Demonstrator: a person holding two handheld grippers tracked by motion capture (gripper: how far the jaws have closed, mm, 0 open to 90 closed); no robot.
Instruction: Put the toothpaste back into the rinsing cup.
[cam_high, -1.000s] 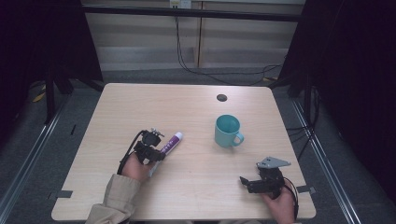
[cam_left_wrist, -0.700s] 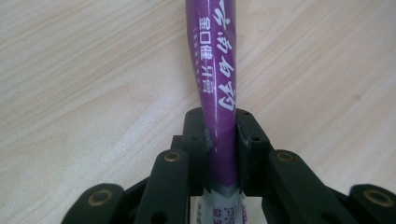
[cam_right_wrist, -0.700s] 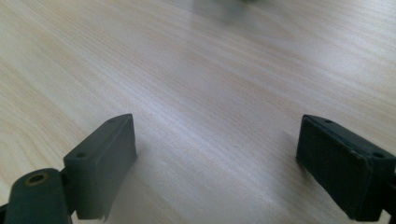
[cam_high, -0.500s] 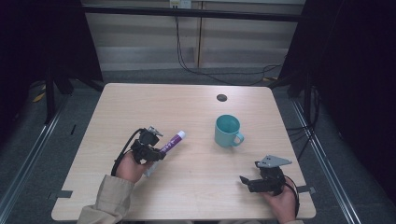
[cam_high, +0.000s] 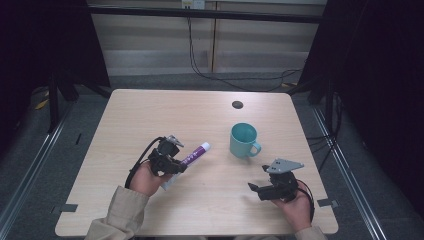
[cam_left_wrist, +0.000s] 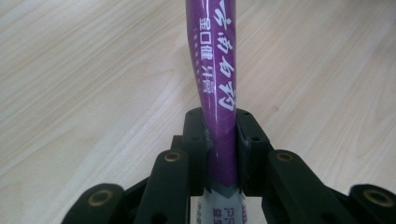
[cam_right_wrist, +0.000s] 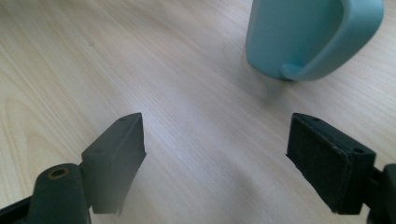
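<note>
Purple tube (cam_high: 192, 155): clamped in the left tool (cam_high: 167, 159), pads tight on both sides of its lower body; cap end points up-right toward the mug (cam_high: 243, 140), flat white tail sticks out behind the jaws. In the left gripper view the tube (cam_left_wrist: 218, 88) runs straight up between the jaws, white lettering on purple.

Change, tube: a second ago it lay lower and nearer the left edge of the tabletop (cam_high: 150, 115); now it sits a little farther in and toward the mug, cap end raised off the wood.

Change, left hand: shifted up and inward with the tube; grip unchanged.

Right tool (cam_high: 260, 190): jaws apart, nothing between them; they have just been closing slightly from their widest. Right gripper view: two black pads (cam_right_wrist: 116, 154) wide apart over bare wood, mug (cam_right_wrist: 308, 37) ahead, handle turned toward the camera.

Change, right hand: risen a little; place on the near right of the tabletop about as before.

Mug: teal, upright, right of centre, handle toward the near right; well apart from both tools; same spot as earlier.

Tabletop: pale wood grain, square, with a dark round cable hole (cam_high: 237, 104) near the far edge.

Room: dark curtains both sides, pale wall panels behind, black cables (cam_high: 220, 75) hanging to a grey floor.
</note>
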